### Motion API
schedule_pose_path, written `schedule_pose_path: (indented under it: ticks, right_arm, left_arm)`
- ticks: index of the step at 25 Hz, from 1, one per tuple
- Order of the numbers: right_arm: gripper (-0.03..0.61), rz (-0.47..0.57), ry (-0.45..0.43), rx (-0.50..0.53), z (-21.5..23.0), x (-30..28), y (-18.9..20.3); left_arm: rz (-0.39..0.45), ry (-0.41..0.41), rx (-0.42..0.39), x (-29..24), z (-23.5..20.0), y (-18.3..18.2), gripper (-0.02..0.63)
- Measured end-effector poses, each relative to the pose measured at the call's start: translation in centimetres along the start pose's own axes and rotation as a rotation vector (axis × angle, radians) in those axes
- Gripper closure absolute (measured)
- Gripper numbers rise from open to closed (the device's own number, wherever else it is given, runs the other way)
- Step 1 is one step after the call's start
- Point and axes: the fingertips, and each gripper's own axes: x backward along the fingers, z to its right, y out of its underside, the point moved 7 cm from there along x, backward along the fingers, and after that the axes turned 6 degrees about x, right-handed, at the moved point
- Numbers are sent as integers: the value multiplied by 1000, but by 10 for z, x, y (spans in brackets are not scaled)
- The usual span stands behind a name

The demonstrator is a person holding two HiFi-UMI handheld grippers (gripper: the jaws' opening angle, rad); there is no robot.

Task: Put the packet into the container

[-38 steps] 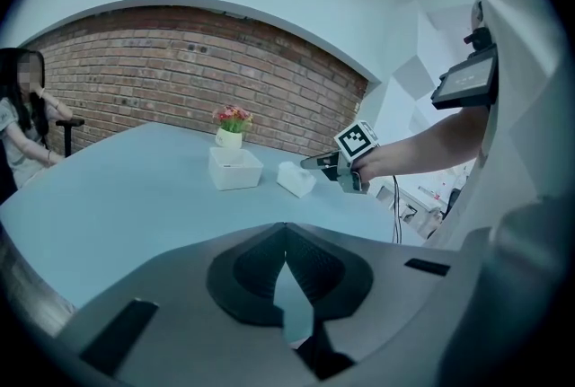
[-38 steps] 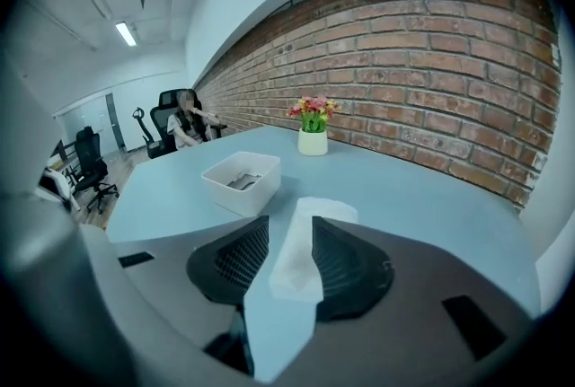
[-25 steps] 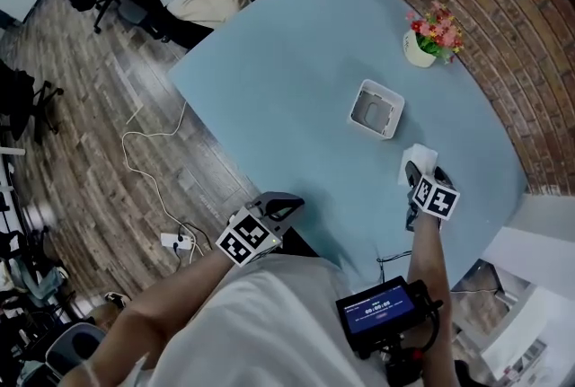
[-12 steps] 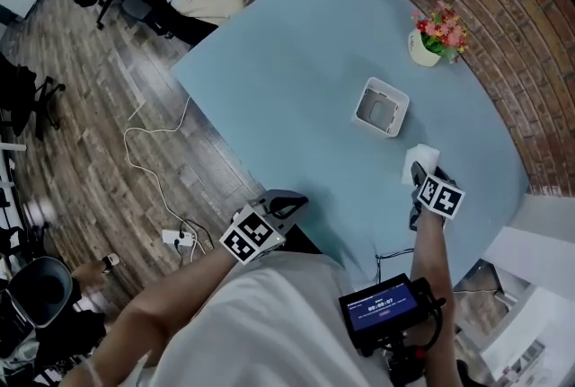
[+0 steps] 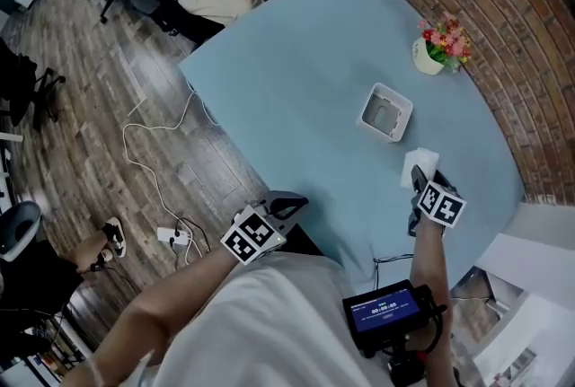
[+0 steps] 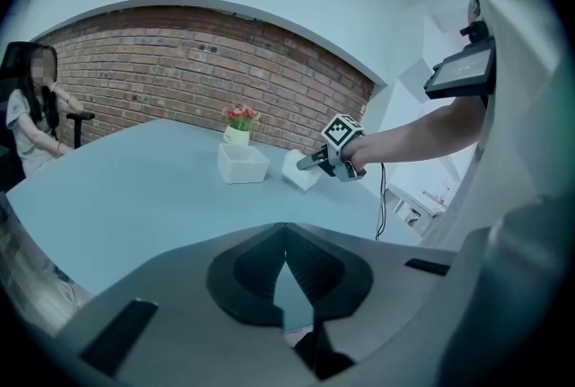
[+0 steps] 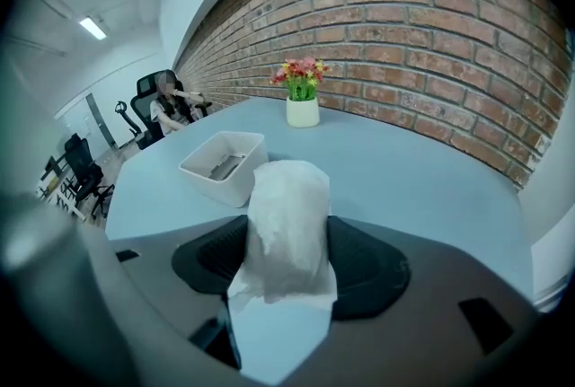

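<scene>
Over the last second the right gripper (image 7: 289,261) has been drawing in round the packet (image 7: 287,219), and neither has left its place on the table (image 5: 287,80); a shoe (image 5: 114,235) has come into view on the floor. The jaws are closing though still wide, with both ribbed pads against the packet's flanks; the packet stands upright between them, just beside the container (image 7: 221,182) and outside it.

The packet's foot is cut off behind the gripper's body in the right gripper view; from the head view only its far end (image 5: 419,162) shows past the right gripper (image 5: 420,180). Something grey lies in the container (image 5: 402,130), too small to name. The left gripper (image 6: 285,241) hangs off the table's near edge, pad tips met and nothing between them.

There is one packet, one container, one flower pot (image 5: 429,57), two grippers and one cable (image 5: 157,159).

The packet is white, thin and crinkled, rounded at the top; the container is white, smooth and square with rounded corners. The pot is pale, holding red and pink flowers. The table is a smooth light blue with a curved edge; behind it runs a brick wall (image 7: 431,26), and the floor is of wooden planks.
</scene>
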Motion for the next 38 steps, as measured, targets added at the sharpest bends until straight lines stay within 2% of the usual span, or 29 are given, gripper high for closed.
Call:
schedule_pose_path:
  ticks: [6,10,15,23,33,38]
  right_arm:
    - [291,75,-40,74,-17,8,-34]
    - [293,129,-35,130,-25,15,-60]
    - [293,179,-89,209,-37,13,-87]
    - [295,221,-215,492,-64,-1,-118]
    - [295,236,-361,750,-84,-36,-138]
    - [295,199,-444,898,-88,-54,-140]
  left_arm:
    - [27,-8,9,5,1,5,603]
    - [39,-21,18,9,0,8,603]
    - [48,-46,43,16,-5,15,603]
    - [47,-69,67,21,-8,13,603]
    - [31,-97,86,18,-6,16,603]
    - [16,-102,93,15,-5,17,603]
